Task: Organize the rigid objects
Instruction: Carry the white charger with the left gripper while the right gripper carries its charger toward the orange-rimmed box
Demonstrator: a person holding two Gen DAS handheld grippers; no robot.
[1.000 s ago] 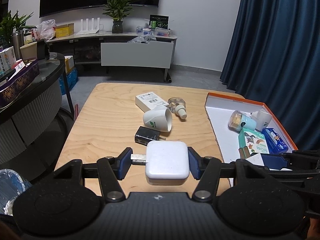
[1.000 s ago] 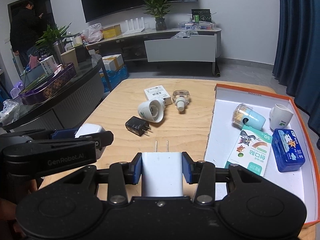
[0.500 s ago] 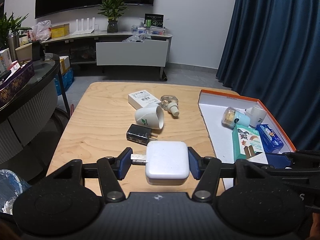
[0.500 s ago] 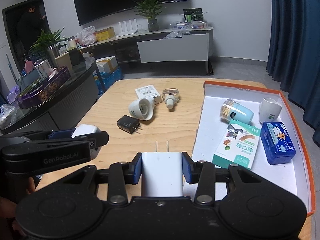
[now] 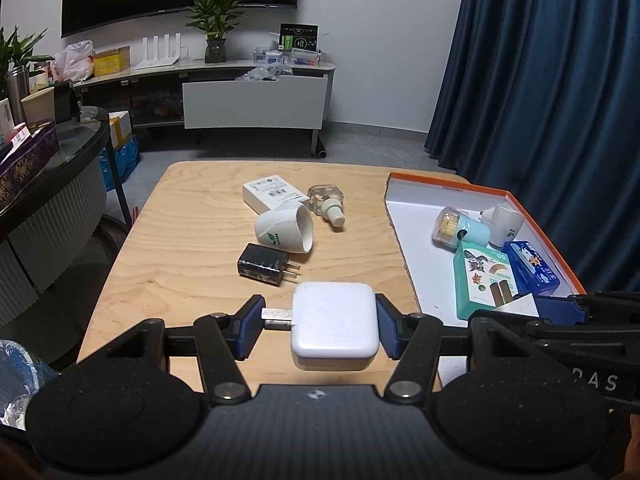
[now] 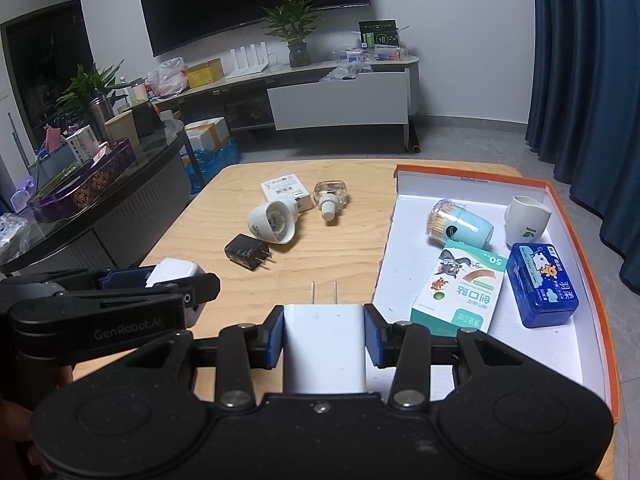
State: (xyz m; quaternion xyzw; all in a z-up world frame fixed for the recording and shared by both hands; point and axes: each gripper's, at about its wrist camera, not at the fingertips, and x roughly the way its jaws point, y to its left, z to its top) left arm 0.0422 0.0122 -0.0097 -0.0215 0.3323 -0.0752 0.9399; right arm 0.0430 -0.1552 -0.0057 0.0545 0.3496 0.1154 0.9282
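My left gripper (image 5: pixel 320 328) is shut on a square white charger (image 5: pixel 334 326) whose metal plug sticks out to the left, held above the wooden table (image 5: pixel 180 248). My right gripper (image 6: pixel 325 336) is shut on a white plug adapter (image 6: pixel 324 348), prongs pointing forward. On the table lie a black adapter (image 5: pixel 262 264), a tipped white cup (image 5: pixel 286 234), a white box (image 5: pixel 274 196) and a clear bottle (image 5: pixel 326 204). The orange-rimmed tray (image 6: pixel 576 236) at the right holds a toothpick jar (image 6: pixel 460 228), a white cup (image 6: pixel 526 220), a green box (image 6: pixel 460 292) and a blue case (image 6: pixel 540 284).
A dark glass side table (image 6: pixel 100 196) with boxes stands left of the wooden table. Behind are a TV console (image 5: pixel 256 96), a plant (image 5: pixel 214 20) and blue curtains (image 5: pixel 560 80). The left gripper's body (image 6: pixel 100 312) sits low left in the right wrist view.
Both views have slid slightly over the scene, with table objects shifting a little left in the frames. Both grips are unchanged.
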